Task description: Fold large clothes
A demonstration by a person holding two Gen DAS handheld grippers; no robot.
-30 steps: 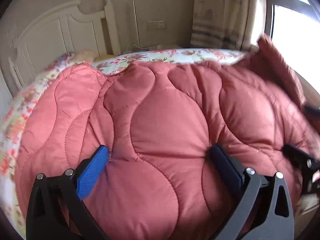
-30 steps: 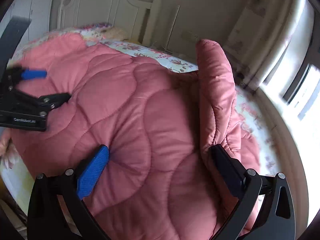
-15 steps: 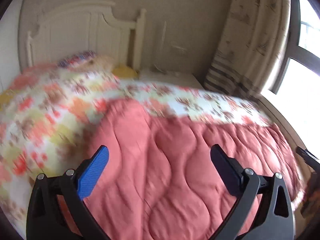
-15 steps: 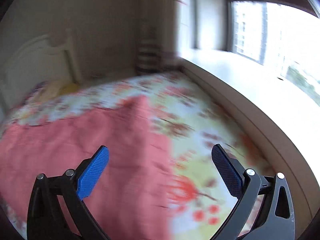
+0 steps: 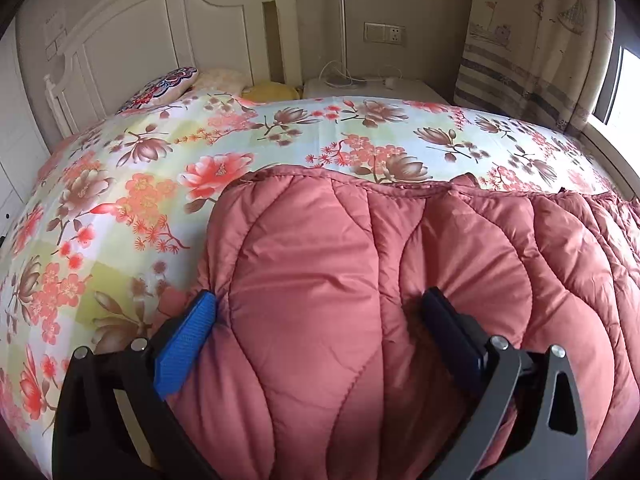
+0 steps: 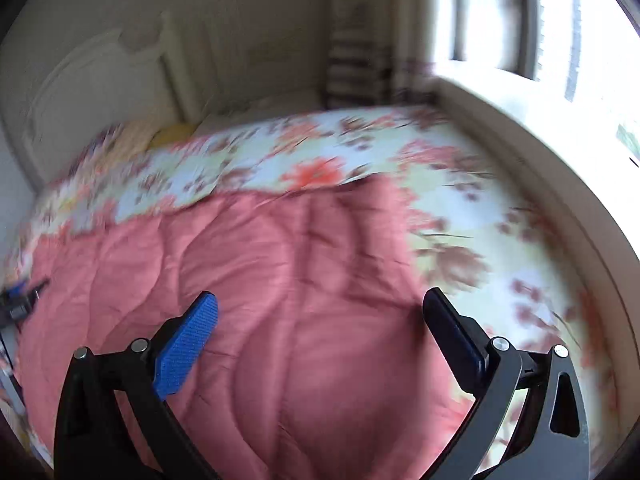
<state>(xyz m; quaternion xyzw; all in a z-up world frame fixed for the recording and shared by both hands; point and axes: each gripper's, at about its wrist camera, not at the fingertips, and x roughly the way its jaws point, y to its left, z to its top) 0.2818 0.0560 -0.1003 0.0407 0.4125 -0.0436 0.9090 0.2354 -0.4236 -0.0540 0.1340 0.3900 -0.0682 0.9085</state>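
Observation:
A pink quilted padded garment [image 5: 400,280] lies folded on the flowered bedsheet [image 5: 120,200]. My left gripper [image 5: 320,320] is open, its jaws wide apart and pressed into the garment's left end, with padding bulging between them. In the blurred right wrist view the same garment [image 6: 260,280] spreads below my right gripper [image 6: 320,320], which is open and empty above its right part. The left gripper shows small at the far left edge of that view [image 6: 20,300].
A white headboard [image 5: 160,40] and pillows [image 5: 168,84] stand at the bed's far end, a nightstand [image 5: 360,84] beside them. A striped curtain [image 5: 532,40] hangs at the right. A window ledge [image 6: 540,152] runs along the bed's right side.
Both grippers swung away from the garment's top and came back lower. The raised flap at the right now lies down flat. The left gripper now presses into the garment's left end.

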